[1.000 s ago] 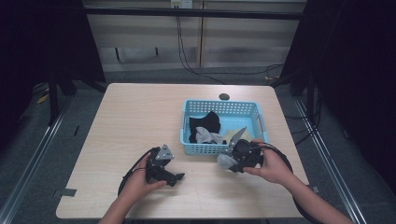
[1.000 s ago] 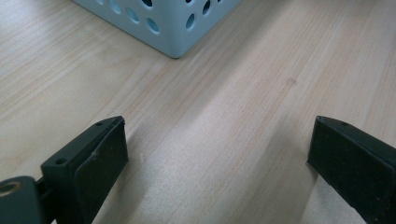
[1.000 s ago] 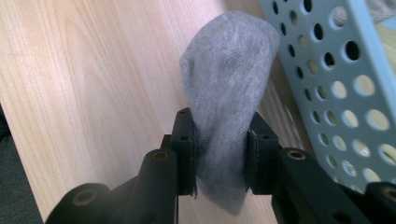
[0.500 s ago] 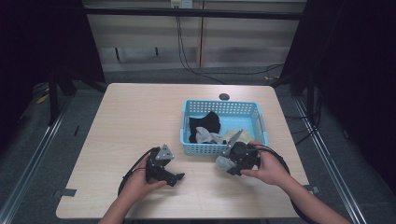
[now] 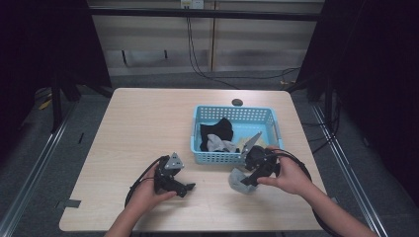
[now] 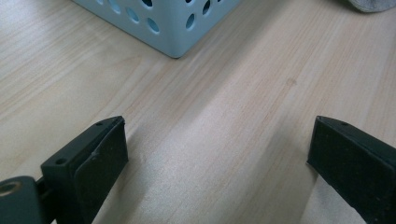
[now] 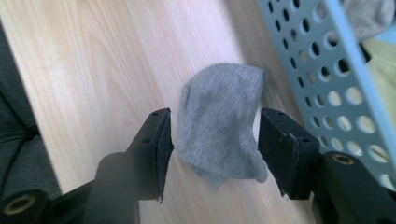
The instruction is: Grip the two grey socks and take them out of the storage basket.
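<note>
In the high view the right gripper [image 5: 245, 180] hangs over a grey sock [image 5: 239, 180] on the table [image 5: 123, 128], lower right of centre, just in front of the basket [image 5: 234, 157]; the left gripper [image 5: 189, 188] rests well apart, lower left. In the left gripper view its jaws are spread over bare wood. In the right gripper view the jaws have just been opening and the sock [image 7: 219, 126] lies between the pads, its long axis running up the frame.

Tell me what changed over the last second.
The right claw carried the grey sock from the basket rim down onto the table in front of it. Its jaws have just been opening and now stand apart, the sock loose between them. The left claw stayed put, open, and the basket did not move.
</note>
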A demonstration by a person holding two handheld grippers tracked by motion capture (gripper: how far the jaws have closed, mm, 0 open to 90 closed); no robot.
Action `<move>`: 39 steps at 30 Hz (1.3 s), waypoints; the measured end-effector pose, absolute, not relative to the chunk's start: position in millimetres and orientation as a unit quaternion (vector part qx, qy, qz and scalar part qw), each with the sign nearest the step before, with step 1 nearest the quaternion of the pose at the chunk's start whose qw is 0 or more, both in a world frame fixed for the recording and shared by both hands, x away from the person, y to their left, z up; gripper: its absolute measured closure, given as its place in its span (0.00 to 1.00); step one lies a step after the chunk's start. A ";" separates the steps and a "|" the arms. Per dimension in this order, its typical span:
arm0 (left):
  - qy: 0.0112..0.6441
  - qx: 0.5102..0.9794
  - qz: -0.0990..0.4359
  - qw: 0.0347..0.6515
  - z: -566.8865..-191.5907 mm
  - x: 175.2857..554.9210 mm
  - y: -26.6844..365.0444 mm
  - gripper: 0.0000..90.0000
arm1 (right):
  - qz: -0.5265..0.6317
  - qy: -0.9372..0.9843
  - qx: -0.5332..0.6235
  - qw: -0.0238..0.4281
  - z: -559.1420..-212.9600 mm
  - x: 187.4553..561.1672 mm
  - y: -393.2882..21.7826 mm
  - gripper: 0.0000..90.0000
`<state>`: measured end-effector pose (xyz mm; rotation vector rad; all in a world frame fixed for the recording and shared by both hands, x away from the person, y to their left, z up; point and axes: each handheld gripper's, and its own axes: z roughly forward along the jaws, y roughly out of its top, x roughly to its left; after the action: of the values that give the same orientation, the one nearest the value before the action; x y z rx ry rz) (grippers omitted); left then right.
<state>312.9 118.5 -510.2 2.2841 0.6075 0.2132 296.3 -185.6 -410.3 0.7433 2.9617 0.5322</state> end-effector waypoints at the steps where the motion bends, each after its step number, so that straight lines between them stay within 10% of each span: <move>1: 0.237 0.892 0.083 0.375 -510.2 312.9 118.5 0.05 | 0.172 0.955 0.241 0.023 -406.6 297.2 -185.5 0.48; 39: 0.241 0.890 0.083 0.378 -510.6 312.5 117.9 0.05 | 0.182 0.917 0.352 0.041 -417.7 414.0 -142.9 0.30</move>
<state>312.5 117.9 -510.6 2.2745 0.6147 0.2132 414.0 -142.9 -417.7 1.0776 2.8094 0.5589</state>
